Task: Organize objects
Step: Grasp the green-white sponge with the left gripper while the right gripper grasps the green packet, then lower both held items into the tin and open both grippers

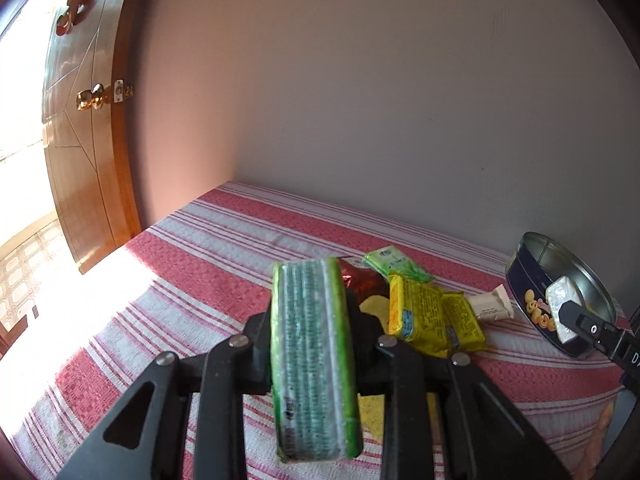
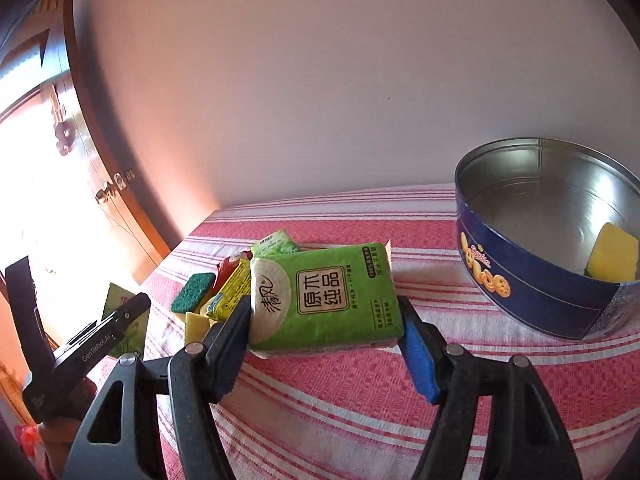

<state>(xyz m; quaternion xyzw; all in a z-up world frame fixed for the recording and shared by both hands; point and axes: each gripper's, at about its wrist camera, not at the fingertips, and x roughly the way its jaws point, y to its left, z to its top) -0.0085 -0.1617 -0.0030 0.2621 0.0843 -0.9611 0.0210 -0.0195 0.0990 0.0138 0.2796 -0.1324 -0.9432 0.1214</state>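
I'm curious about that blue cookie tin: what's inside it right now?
The blue cookie tin holds a yellow sponge against its near wall, with bare shiny metal elsewhere. The near wall hides the floor closest to the camera.

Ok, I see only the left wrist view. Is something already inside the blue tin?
Observer: Yes, a yellow sponge lies in the blue tin, in its right part.
Operator: What does the right gripper hold? Here it looks white.
Observer: A green tissue pack, printed face toward the camera, clamped between the jaws.
Operator: Is it over the tin?
Observer: No, it shows left of the tin.
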